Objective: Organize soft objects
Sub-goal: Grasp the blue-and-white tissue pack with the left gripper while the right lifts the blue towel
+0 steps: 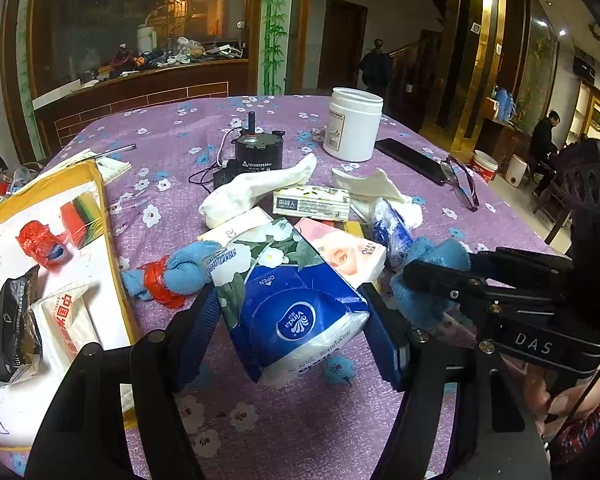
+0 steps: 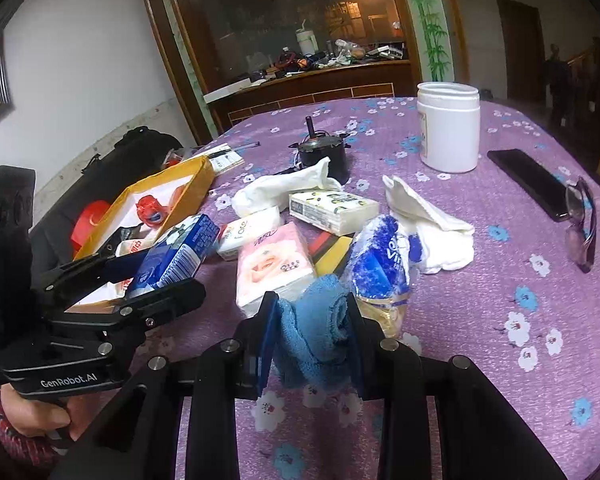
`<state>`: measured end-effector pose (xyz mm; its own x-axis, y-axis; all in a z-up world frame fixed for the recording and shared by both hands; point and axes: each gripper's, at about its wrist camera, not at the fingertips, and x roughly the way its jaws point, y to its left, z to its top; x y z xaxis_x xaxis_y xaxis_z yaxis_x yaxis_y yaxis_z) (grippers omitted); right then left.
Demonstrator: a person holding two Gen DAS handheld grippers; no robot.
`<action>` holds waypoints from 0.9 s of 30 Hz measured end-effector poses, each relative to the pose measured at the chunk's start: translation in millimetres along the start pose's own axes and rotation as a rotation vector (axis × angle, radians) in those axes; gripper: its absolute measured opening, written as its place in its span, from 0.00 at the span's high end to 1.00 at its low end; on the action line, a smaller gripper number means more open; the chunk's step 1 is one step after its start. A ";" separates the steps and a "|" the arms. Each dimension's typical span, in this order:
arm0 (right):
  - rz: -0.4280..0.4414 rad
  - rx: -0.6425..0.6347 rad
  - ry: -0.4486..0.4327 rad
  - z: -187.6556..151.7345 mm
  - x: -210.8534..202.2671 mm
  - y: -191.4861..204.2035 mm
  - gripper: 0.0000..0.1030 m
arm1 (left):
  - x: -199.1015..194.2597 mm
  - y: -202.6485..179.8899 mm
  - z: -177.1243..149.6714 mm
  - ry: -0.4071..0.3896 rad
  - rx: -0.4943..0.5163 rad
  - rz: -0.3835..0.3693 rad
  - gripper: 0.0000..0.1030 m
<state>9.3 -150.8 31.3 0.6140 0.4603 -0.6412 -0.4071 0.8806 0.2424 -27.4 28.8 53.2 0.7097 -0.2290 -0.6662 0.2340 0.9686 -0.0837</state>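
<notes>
Left gripper: your left gripper (image 1: 296, 320) is clamped on the blue-and-white plastic tissue pack with the floral end (image 1: 288, 300); its dark blue pads press both sides, and the pack sits tilted, clear of the cloth.
Right gripper: your right gripper (image 2: 312, 328) is clamped on a rolled light-blue fleece towel (image 2: 320, 320), which bulges between the pads.
Desk: the desk (image 1: 300, 420) carries a purple cloth with white and blue flowers.
Box: a shallow yellow-rimmed cardboard box with a white floor (image 1: 4, 400) stands at your left; inside lie a red plastic bundle (image 1: 40, 242), a black foil packet (image 1: 14, 328) and a white tissue pack with red print (image 1: 66, 320).
Loose pile: just beyond the held pack lie a pink tissue pack (image 2: 272, 264), a white and yellow-patterned tissue pack (image 2: 334, 210), a white rolled sock (image 2: 280, 192) and a crumpled blue-and-white plastic wrapper (image 2: 380, 264).
Other towel: a second light-blue towel wrapped in red tape (image 1: 172, 276) lies beside the box.
Far side: a white plastic jar (image 2: 450, 128), a black motor (image 2: 324, 152), a black phone (image 2: 530, 180) and purple-framed glasses (image 2: 582, 224).
</notes>
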 end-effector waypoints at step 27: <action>-0.295 -0.109 -0.058 0.1 -8.4 11.5 0.69 | -15.2 6.2 -1.8 -0.051 0.004 0.029 0.33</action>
<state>-0.4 -144.5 39.6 0.7525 0.1951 -0.6291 -0.2741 0.9613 -0.0297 -38.0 38.4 61.5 0.7493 -0.2056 -0.6294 0.2154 0.9746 -0.0620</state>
